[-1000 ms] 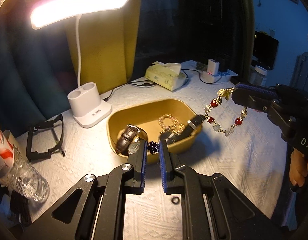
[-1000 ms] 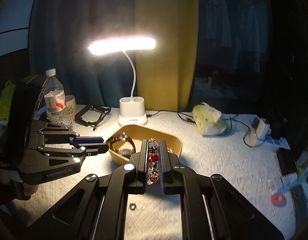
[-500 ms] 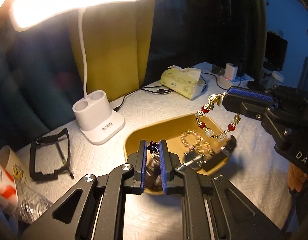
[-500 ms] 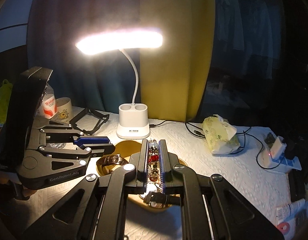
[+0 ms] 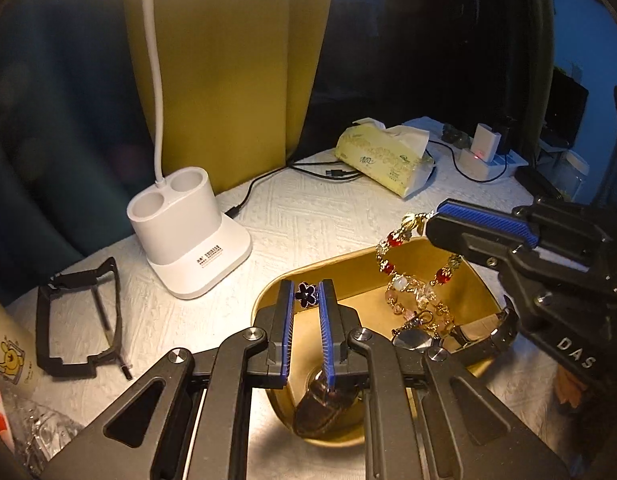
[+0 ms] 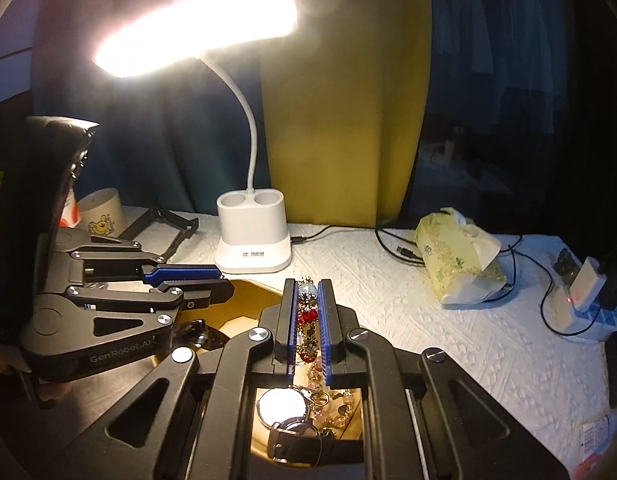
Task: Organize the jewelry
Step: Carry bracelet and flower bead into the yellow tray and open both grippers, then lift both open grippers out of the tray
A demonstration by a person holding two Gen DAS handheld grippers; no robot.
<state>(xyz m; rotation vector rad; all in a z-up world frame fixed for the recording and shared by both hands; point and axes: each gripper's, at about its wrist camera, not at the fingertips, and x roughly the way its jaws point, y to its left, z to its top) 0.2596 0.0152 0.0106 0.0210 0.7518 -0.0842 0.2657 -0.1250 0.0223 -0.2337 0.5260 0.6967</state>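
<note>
My left tongs (image 5: 307,295) are clenched on a dark flower ring (image 5: 307,294) over the gold tray (image 5: 474,282); my right tongs (image 6: 307,312) pinch the red-beaded bracelet (image 5: 392,258) above it (dangling). I'd lower both before releasing, avoiding tangles.

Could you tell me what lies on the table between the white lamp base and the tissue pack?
Only a black cable on the white tablecloth between lamp base and tissue pack, seen in both wrist views.
</note>
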